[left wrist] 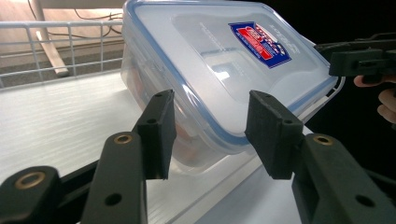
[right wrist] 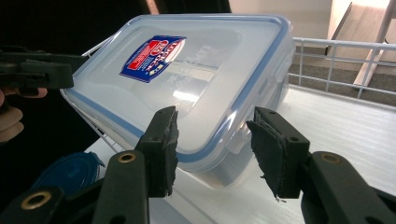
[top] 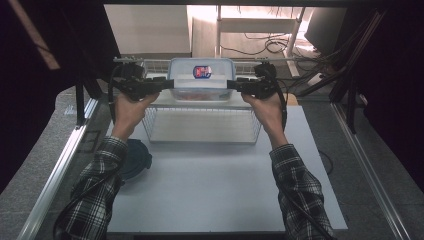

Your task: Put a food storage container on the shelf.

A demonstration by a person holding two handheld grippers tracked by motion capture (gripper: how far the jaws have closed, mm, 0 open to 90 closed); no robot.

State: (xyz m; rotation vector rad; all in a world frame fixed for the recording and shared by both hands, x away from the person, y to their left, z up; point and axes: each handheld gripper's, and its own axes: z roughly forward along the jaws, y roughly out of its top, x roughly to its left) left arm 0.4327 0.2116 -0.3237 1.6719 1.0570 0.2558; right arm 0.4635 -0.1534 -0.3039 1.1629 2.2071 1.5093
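Clear plastic, blue-sealed lid, a red-and-blue label on top: the lidded container (top: 201,80) sits at the far middle of the scene, on the white shelf (top: 165,98) above the wire basket (top: 200,132). Something reddish shows through its walls, so expect some weight, and a load that may shift.

Stiff shell, but smooth and slick (the lid rim and side latches give the only real purchase). Take it at the two short ends, under the lid lip, both sides level.

Your left tongs (top: 169,84) are at its left end, your right tongs (top: 232,85) at its right end. In both gripper views the jaws stand spread, with a corner of the box between them, not pinching.

White tabletop (top: 215,190), bare and flat, with a dark blue lid (top: 136,157) near left. Grey floor around it, cables and dark frames at the far right.
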